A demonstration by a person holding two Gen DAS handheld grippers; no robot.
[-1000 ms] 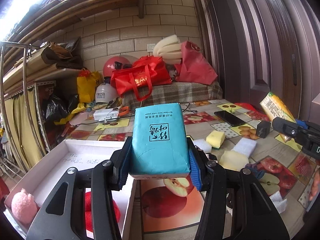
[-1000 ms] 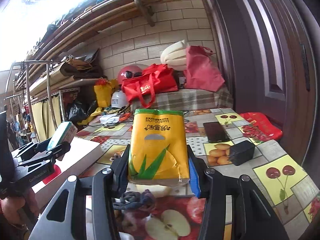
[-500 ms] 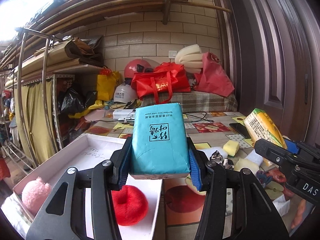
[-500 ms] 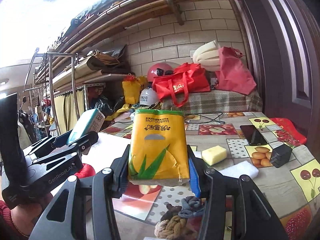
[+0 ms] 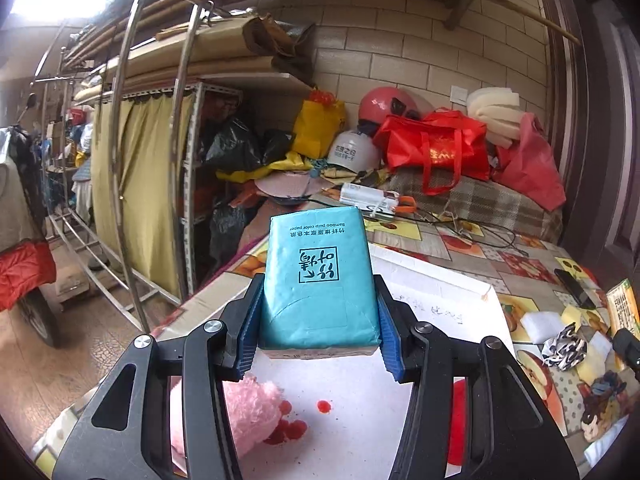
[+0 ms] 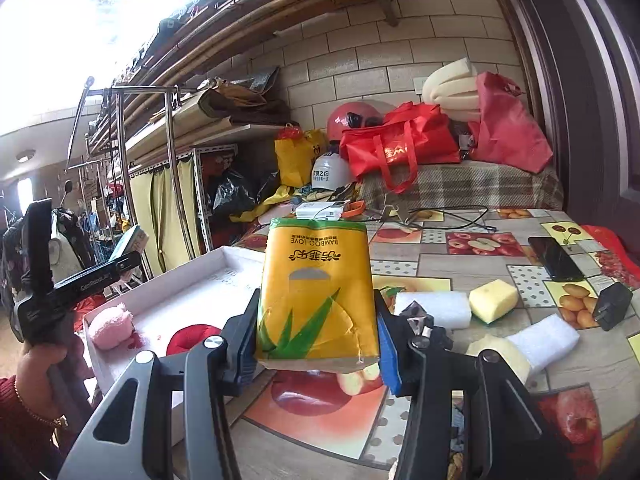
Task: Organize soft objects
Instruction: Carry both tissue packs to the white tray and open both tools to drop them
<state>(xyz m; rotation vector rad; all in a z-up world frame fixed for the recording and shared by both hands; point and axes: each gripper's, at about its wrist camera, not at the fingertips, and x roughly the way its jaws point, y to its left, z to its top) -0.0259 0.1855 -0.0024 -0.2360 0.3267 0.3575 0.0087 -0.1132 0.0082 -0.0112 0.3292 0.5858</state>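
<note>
My left gripper [image 5: 318,344] is shut on a teal tissue pack [image 5: 319,280] and holds it above the white box [image 5: 436,280]. In the box lie a pink plush [image 5: 250,412] and a red soft object [image 5: 458,416]. My right gripper [image 6: 316,352] is shut on a yellow tissue pack [image 6: 318,292], held over the table just right of the box [image 6: 168,284]. In the right wrist view the left gripper [image 6: 100,276] with its teal pack [image 6: 130,240] hangs over the box's left side. The pink plush [image 6: 110,324] and red object [image 6: 192,336] show there too.
On the fruit-print table [image 6: 460,268] lie a yellow sponge [image 6: 492,296], white foam pieces [image 6: 436,308], a knotted cloth [image 5: 564,346], a phone [image 6: 554,254] and a black charger [image 6: 610,306]. Red bags [image 6: 400,148] and clutter stand at the back. A metal rack [image 5: 132,160] is left.
My left gripper has swung left with the teal pack and now hangs over the box. My right gripper has moved left toward the box with the yellow pack.
</note>
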